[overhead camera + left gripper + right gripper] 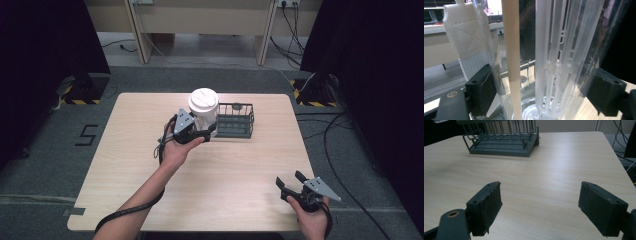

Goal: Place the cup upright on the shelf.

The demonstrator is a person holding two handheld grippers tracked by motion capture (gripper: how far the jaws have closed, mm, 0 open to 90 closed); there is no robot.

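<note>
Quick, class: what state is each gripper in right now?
Left gripper: closed on the clear bottle.
Right gripper: open, holding nothing.

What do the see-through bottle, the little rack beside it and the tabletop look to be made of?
The bottle looks like clear, glossy plastic: the background shows through its wall, and a ribbed translucent insert stands inside. Its white lid seems matte plastic.

The rack appears to be dark grey coated metal wire, judging by its thin bars.

The table shows pale wood grain, probably laminate.
</note>
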